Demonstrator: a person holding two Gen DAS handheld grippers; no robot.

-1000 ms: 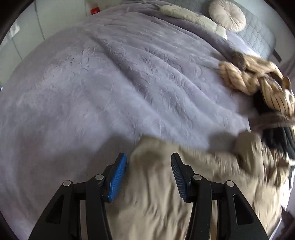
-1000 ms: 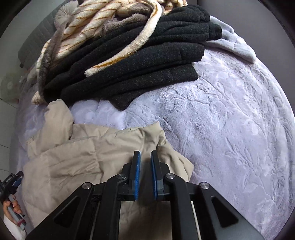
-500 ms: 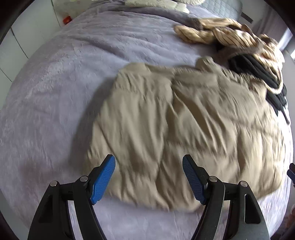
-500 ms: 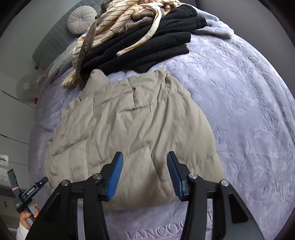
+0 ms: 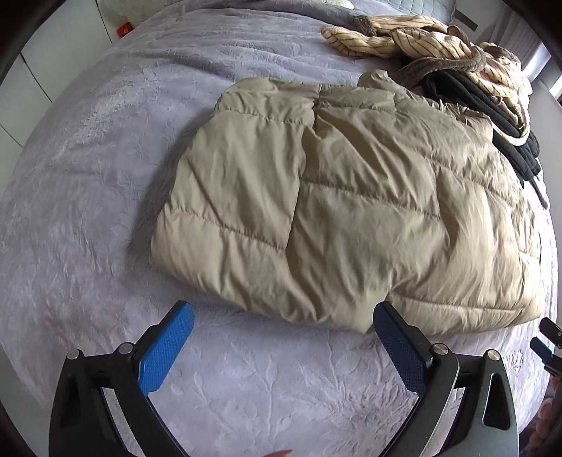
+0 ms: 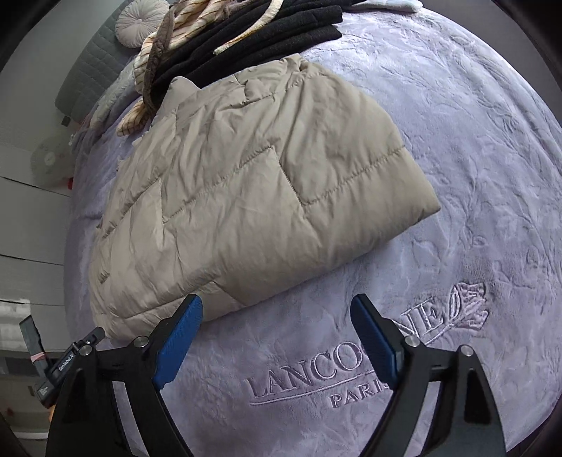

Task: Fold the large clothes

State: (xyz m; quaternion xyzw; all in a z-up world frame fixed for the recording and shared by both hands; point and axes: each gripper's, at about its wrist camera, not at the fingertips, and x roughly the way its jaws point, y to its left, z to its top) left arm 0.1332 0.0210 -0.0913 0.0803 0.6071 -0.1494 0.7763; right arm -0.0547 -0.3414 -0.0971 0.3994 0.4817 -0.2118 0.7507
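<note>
Lilac blanket all over the bed. Both grippers, left and right, just spread wide, gripping nothing. Beige puffer jacket folded just past their tips; black and striped clothes heaped behind the jacket.

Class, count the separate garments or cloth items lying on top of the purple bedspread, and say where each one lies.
3 that I can tell apart: the beige puffer jacket laid out mid-bed, the black garment behind its collar, and the cream striped garment draped over the black one. More may be hidden in that pile.
</note>
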